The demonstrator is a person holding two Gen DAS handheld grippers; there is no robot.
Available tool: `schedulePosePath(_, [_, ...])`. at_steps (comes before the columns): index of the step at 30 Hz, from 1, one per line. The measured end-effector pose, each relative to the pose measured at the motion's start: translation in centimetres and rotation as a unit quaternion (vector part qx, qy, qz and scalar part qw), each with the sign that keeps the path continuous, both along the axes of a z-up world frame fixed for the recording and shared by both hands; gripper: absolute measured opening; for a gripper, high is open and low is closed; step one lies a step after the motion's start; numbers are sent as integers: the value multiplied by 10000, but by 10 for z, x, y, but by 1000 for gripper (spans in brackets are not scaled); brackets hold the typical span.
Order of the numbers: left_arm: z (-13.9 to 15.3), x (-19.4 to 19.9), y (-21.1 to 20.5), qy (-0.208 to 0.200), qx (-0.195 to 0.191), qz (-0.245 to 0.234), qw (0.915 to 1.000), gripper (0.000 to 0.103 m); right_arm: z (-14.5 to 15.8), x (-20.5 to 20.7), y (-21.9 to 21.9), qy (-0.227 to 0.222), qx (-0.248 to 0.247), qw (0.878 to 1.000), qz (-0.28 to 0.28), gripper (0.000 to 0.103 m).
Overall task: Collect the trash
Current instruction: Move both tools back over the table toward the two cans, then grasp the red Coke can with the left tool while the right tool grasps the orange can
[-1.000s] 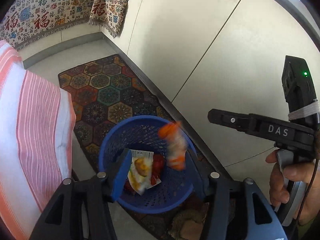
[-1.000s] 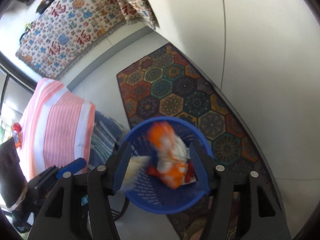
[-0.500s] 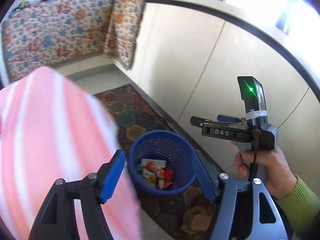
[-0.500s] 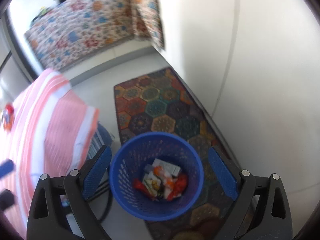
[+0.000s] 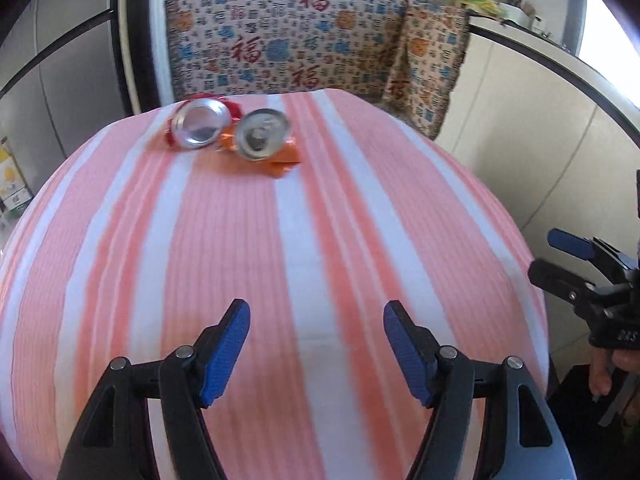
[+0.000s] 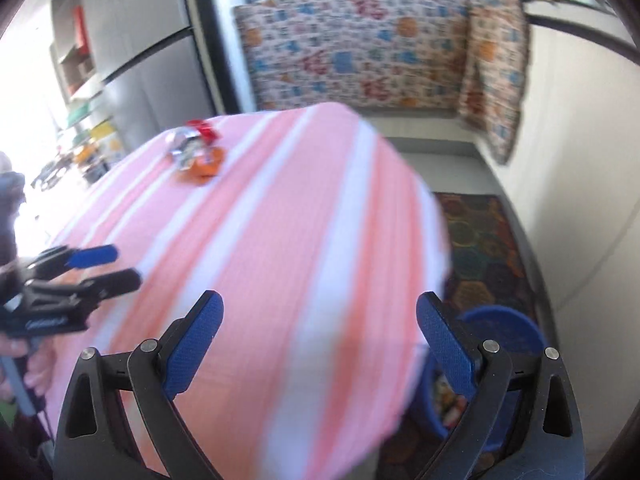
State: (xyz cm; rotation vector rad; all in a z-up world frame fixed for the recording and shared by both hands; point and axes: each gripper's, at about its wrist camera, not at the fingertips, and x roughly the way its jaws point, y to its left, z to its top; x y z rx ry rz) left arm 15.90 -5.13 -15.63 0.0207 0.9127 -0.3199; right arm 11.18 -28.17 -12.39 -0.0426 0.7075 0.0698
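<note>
2 crushed cans on striped tablecloth [image 5: 320, 240]: red can [image 5: 198, 123], orange can [image 5: 262, 136], touching. 1 blue basket [image 6: 500, 324] beside table. Left gripper [image 5: 316, 320] and right gripper [image 6: 318, 312] both spread, empty.

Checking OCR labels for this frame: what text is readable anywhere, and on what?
"福", in red, repeated on the patterned cloth behind the table.
"DAS", partly cut off, on the right gripper body in the left wrist view.
Print on the left gripper body in the right wrist view: too blurred.
Crushed cans on the striped tablecloth: no readable print.
</note>
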Motion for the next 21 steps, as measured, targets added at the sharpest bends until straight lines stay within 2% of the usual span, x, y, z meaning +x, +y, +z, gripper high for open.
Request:
schedulePosePath(5, [-6, 24, 52, 17, 124, 373, 9992, 71, -11, 31, 54, 190, -222, 9988, 396, 98])
schedulePosePath(12, [-23, 57, 80, 119, 308, 474, 9983, 71, -42, 69, 100, 582, -500, 9951, 630, 98])
schedulePosePath(15, [-25, 64, 79, -13, 427, 370, 9984, 74, -54, 75, 106, 716, -647, 9936, 586, 98])
schedulePosePath(21, [-28, 84, 84, -41, 437, 40, 9990, 86, -55, 73, 102, 752, -641, 9938, 507, 101])
